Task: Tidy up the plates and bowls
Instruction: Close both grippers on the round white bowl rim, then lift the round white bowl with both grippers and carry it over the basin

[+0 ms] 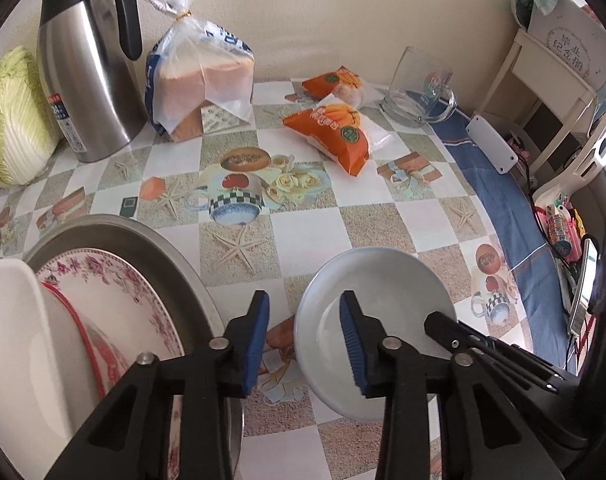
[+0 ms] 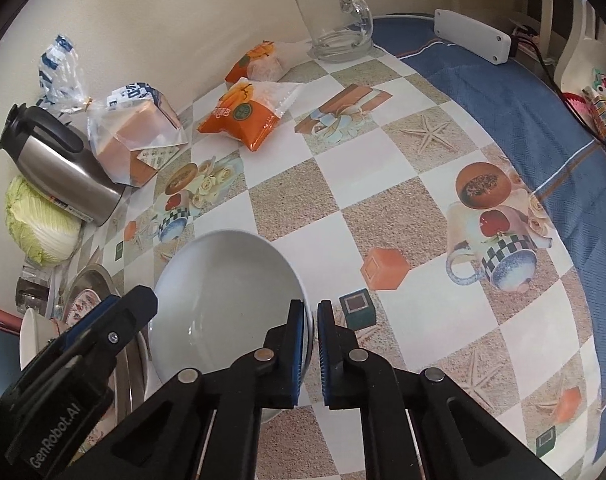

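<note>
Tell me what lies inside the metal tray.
Inside the metal tray sits a floral plate carrying a red-rimmed dish and a white bowl. Anything beneath them is covered.

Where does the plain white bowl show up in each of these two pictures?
Left wrist view: the plain white bowl sits at lower centre-right, with the left gripper straddling its near-left rim.
Right wrist view: it lies at lower centre-left, its right rim pinched by the right gripper.
Shared landmark: the clear glass mug by the wall.

Even, soft daylight; faint shadows. Glare streaks on the steel kettle [image 1: 87,76]. Fisheye bending and dark vignette at frame corners; focus sharp.
</note>
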Action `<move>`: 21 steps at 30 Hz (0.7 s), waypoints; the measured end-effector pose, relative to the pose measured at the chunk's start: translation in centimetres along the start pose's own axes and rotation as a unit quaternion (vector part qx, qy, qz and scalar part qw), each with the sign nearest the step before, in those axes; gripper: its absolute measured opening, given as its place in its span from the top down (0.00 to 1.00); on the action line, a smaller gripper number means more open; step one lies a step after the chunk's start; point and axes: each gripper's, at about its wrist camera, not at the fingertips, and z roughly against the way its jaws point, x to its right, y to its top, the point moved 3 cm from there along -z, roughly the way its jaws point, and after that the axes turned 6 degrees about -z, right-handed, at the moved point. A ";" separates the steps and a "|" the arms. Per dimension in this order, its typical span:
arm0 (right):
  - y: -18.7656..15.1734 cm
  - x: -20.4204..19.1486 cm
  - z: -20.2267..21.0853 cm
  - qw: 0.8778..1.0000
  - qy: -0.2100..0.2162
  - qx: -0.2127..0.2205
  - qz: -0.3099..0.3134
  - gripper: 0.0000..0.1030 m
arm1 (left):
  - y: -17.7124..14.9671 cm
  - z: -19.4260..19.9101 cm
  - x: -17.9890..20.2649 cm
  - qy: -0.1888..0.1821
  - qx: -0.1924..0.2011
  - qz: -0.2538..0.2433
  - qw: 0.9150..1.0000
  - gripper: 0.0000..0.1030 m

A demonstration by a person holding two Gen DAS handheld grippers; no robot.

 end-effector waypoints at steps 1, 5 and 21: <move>0.0 0.1 0.0 1.000 0.000 0.000 -0.002 0.92 | -0.1 -0.3 0.2 -0.003 -0.004 -0.002 1.000 0.68; -0.1 0.2 -0.1 1.000 0.003 -0.002 -0.004 0.92 | -0.5 -1.5 0.7 -0.006 -0.016 -0.007 1.000 0.76; -0.4 0.3 -1.0 1.000 0.011 -0.017 -0.008 0.92 | -1.0 -2.8 0.0 -0.012 -0.014 0.010 1.000 0.90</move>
